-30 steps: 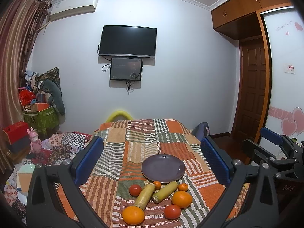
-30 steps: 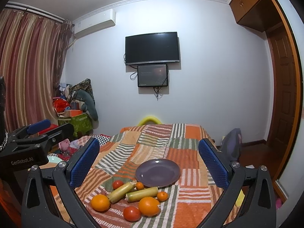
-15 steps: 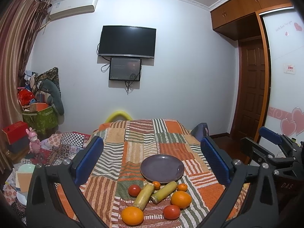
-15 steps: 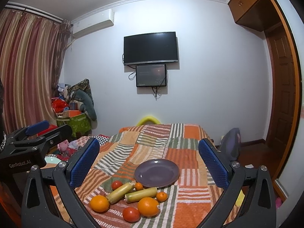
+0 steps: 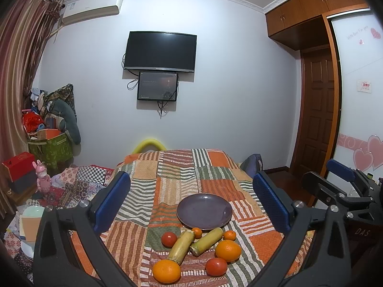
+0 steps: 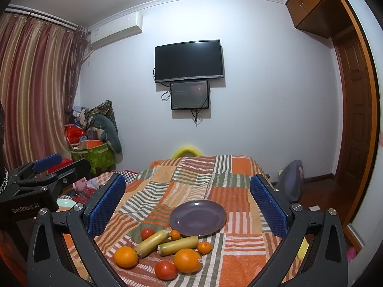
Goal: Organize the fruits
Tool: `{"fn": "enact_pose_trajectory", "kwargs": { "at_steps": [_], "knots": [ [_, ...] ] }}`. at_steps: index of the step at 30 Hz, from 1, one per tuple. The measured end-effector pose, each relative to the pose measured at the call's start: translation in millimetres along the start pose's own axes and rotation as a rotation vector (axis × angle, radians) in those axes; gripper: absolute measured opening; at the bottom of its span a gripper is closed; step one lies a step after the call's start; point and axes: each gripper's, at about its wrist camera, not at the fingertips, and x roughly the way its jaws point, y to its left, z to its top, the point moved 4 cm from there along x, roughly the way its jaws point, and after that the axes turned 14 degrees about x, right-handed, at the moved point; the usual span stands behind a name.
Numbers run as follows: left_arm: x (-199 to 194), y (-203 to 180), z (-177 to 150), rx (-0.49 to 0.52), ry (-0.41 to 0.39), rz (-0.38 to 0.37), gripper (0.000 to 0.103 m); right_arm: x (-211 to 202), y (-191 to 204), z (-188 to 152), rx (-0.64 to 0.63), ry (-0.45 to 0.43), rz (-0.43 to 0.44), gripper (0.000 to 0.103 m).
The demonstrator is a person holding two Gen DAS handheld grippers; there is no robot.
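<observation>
An empty purple plate [image 5: 204,211] [image 6: 197,218] lies on a striped patchwork cloth [image 5: 167,184]. In front of it sit two yellow-green cane pieces [image 5: 181,244] [image 6: 178,245], two oranges [image 5: 166,270] [image 6: 187,260], two tomatoes [image 5: 216,266] [image 6: 165,270] and two small mandarins [image 5: 229,235] [image 6: 204,247]. My left gripper [image 5: 191,203] is open and held above the fruit with nothing between its blue pads. My right gripper [image 6: 188,205] is open too, at about the same height, empty. Each gripper shows at the edge of the other's view.
A cluttered corner with a green box [image 5: 50,148], bags and a red box [image 5: 18,167] lies to the left. Bowls and papers [image 5: 28,222] are at the lower left. A wooden door [image 5: 316,110] and a grey bag [image 6: 290,181] stand to the right of the table.
Both views have shifted very slightly; the fruit and plate have not moved. Both grippers stay open.
</observation>
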Motion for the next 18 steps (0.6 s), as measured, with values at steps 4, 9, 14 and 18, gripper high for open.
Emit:
{"fn": "enact_pose_trajectory", "kwargs": {
  "at_steps": [4, 9, 14, 18],
  "knots": [
    [-0.1, -0.1, -0.3, 0.002, -0.001, 0.001, 0.103, -0.1, 0.2, -0.1, 0.0, 0.0, 0.0, 0.103],
    [1.0, -0.1, -1.4, 0.006, 0.0, -0.002, 0.103, -0.1, -0.3, -0.1, 0.004, 0.0, 0.002, 0.103],
    [1.3, -0.6, -1.9, 0.004, 0.002, -0.005, 0.103, 0.3, -0.8, -0.6, 0.006, 0.0, 0.002, 0.103],
    [2.6, -1.8, -2.4, 0.006, 0.005, -0.016, 0.103, 2.0, -3.2, -0.7, 0.012, 0.005, 0.001, 0.103]
  ]
}}
